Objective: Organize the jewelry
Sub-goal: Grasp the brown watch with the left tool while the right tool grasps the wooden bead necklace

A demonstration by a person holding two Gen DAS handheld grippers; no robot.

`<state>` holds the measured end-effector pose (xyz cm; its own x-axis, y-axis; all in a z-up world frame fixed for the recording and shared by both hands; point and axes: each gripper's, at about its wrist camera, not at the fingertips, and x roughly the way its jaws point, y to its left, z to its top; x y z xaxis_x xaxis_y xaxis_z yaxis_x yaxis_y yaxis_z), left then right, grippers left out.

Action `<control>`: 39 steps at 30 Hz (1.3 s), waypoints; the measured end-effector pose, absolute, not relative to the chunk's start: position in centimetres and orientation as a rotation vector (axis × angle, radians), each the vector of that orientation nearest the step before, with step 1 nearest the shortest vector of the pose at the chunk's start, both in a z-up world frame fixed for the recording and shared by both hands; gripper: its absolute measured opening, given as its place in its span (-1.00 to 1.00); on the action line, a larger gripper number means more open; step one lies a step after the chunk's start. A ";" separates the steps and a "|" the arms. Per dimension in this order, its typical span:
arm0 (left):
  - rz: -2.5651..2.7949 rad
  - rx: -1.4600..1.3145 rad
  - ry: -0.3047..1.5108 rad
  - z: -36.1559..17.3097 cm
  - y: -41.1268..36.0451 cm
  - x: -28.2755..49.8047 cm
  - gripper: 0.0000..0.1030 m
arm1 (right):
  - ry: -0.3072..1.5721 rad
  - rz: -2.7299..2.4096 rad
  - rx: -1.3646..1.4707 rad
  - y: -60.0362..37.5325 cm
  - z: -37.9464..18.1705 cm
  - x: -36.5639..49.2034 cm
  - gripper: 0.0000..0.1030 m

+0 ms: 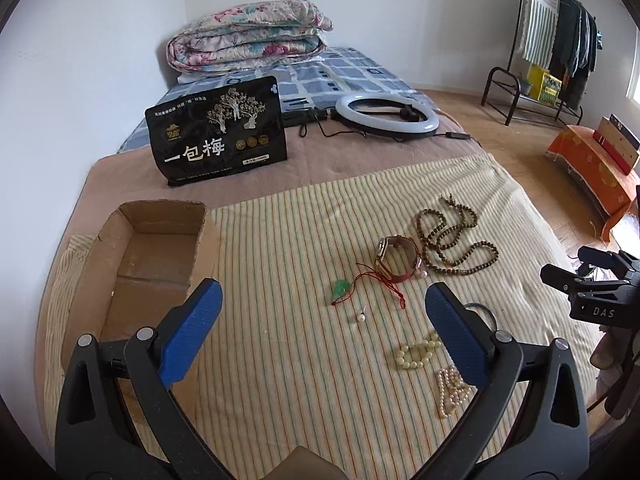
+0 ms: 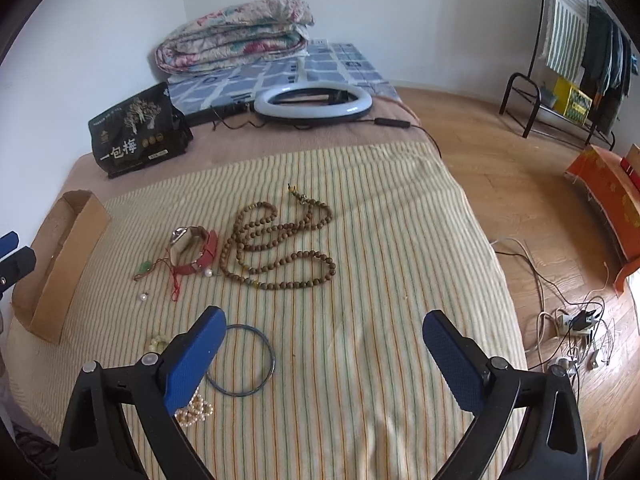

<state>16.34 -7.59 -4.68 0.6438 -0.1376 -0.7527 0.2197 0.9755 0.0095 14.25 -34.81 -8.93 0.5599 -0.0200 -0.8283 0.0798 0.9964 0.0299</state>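
Both grippers hover over the bed with jaws spread wide and nothing in them. The left gripper (image 1: 323, 308) faces the striped cloth (image 1: 280, 248). A green pendant (image 1: 341, 289) on a red cord and a loose pearl (image 1: 361, 318) lie between its jaws, just ahead of the tips. The cream bead bracelet (image 1: 414, 354) and pearl strand (image 1: 450, 392) lie just beside its right finger. The cardboard box (image 1: 152, 240) stands open beside its left finger, with nothing visible inside.

The right gripper (image 2: 320, 332) has the thin blue bangle (image 2: 244, 360) by its left finger, which partly hides the pearl strand. Farther ahead lie the watch (image 2: 192, 252), touching the red cord, another pearl (image 2: 208, 273), and the brown bead necklace (image 2: 280, 244).

Beyond the cloth stand a black snack bag (image 1: 218, 132), a ring light (image 1: 386, 114) and a folded quilt (image 1: 248, 36).
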 end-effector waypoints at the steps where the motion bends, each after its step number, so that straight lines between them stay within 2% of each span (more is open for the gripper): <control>1: -0.209 0.117 0.852 -5.2 -8.0 16.7 1.00 | 0.986 -0.060 0.070 -34.8 -9.3 14.7 0.94; 5: -0.225 0.139 0.901 -7.3 -9.3 18.6 0.82 | 1.075 -0.047 0.144 -34.7 -12.2 16.8 0.87; 7: -0.233 0.114 0.927 -8.2 -9.5 19.4 0.59 | 1.116 -0.038 0.182 -34.5 -13.6 17.8 0.80; 12: -0.279 0.044 1.008 -10.5 -10.1 21.7 0.29 | 1.161 -0.024 0.260 -34.4 -15.4 19.6 0.73; 16: -0.317 0.009 1.054 -12.0 -10.8 23.2 0.15 | 1.192 -0.021 0.367 -34.8 -16.6 21.2 0.73; 26: -0.356 -0.002 1.078 -13.7 -12.1 25.6 0.10 | 1.161 -0.080 0.468 -34.7 -17.8 25.9 0.81; 28: -0.361 -0.001 1.083 -14.0 -12.2 25.9 -0.03 | 1.153 -0.084 0.456 -34.2 -17.8 26.7 0.81; 35: -0.369 -0.003 1.084 -14.4 -12.4 26.6 -0.05 | 1.136 -0.100 0.379 -32.3 -18.1 29.6 0.89; 39: -0.367 -0.007 1.092 -14.8 -12.3 27.0 -0.18 | 1.130 -0.116 0.319 -31.8 -18.3 30.3 0.90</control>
